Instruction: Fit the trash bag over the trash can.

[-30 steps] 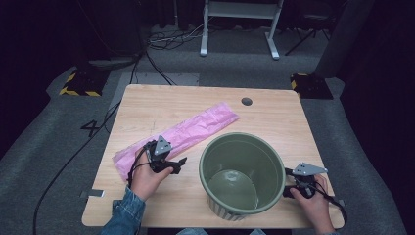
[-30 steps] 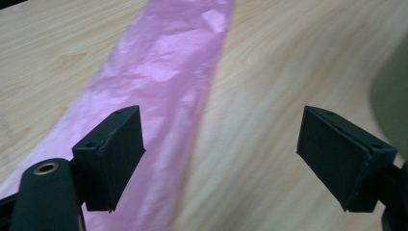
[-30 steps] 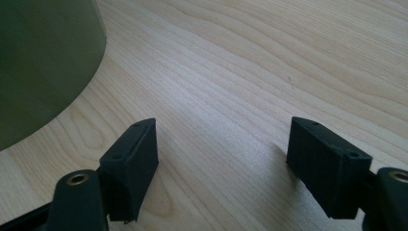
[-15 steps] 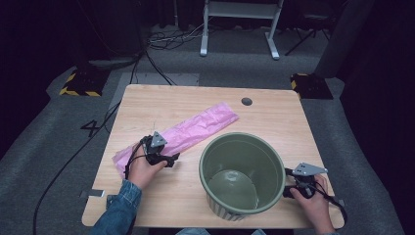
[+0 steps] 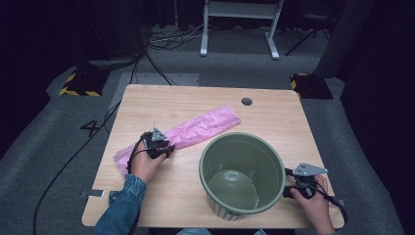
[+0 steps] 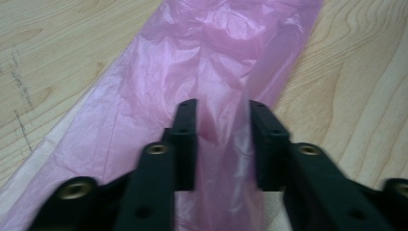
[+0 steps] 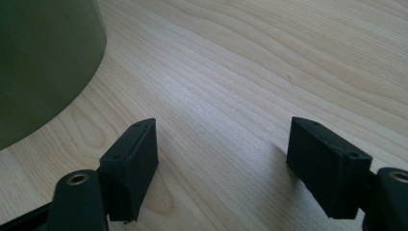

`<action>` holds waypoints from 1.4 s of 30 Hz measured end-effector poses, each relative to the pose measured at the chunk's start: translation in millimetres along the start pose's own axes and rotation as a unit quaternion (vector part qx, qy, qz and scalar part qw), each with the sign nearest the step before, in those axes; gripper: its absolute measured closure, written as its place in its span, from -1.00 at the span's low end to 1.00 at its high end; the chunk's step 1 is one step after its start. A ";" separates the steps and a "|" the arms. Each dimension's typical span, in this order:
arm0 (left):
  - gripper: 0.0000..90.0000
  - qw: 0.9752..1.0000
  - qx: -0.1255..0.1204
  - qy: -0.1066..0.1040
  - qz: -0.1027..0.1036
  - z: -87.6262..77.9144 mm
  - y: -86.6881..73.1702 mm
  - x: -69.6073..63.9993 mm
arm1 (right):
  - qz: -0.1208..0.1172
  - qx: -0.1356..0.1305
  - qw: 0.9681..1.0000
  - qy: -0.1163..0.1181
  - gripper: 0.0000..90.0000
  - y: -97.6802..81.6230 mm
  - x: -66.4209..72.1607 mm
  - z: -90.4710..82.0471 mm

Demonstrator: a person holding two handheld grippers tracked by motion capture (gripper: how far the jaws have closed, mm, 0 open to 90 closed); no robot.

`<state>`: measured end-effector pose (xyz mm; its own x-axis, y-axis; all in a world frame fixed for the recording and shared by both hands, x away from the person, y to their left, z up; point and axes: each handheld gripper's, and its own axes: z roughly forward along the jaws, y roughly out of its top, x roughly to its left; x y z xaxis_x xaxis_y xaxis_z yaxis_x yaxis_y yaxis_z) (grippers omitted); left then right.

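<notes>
A long pink plastic bag (image 5: 201, 128) lies flat and slantwise across the wooden table (image 5: 274, 117). My left gripper (image 5: 165, 147) is low over its near left part. In the left gripper view the jaws (image 6: 221, 108) have just been closing. A raised fold of the pink bag (image 6: 211, 57) stands between them, and a gap still shows between the pads. A green bin (image 5: 230, 208) stands upright at the front of the table. My right gripper (image 5: 288, 184) rests just right of it, and its jaws (image 7: 223, 132) are open over bare wood, with the green bin wall (image 7: 43, 57) at their left.
A small dark grommet hole (image 5: 246, 101) sits near the table's far edge. Beyond the table are grey carpet, cables (image 5: 147, 63) and a white stand's legs (image 5: 240, 29). Bare wood lies right of the bag and behind the bin.
My left gripper has slid left and down onto the bag, and its jaws have narrowed around a fold of it. The right gripper and the bin have stayed put.
</notes>
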<state>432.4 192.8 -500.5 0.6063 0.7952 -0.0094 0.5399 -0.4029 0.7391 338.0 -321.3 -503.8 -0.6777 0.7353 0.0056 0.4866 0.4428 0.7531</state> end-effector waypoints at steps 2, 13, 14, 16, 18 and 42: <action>0.79 1.000 -0.001 -0.011 -0.015 -0.5 -0.3 1.2 | 0.000 0.000 1.000 0.000 -0.41 0.0 -0.1 0.0; 0.99 0.997 -0.062 -0.043 0.022 -24.8 14.4 -4.9 | 0.000 0.000 1.000 0.000 -0.41 0.0 -0.1 -0.1; 0.99 0.996 -0.068 -0.048 0.026 -28.1 16.4 -5.5 | 0.000 0.000 1.000 0.000 -0.41 0.0 -0.1 0.0; 0.99 0.994 -0.087 -0.058 0.029 -38.8 22.1 -8.7 | 0.000 0.000 1.000 0.000 -0.41 0.0 -0.1 -0.1; 0.99 0.993 -0.094 -0.063 0.029 -42.4 23.9 -9.4 | 0.000 0.000 1.000 -0.001 -0.41 0.0 -0.1 -0.1; 1.00 0.966 -0.224 -0.103 0.076 -158.9 78.5 -24.0 | 0.000 0.000 1.000 0.000 -0.41 0.0 -0.2 -0.1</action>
<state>367.5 214.1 -335.2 0.7867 0.6168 0.0237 0.1552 -0.2348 0.9596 338.1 -321.5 -503.8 -0.6772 0.7358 0.0051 0.4868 0.4429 0.7529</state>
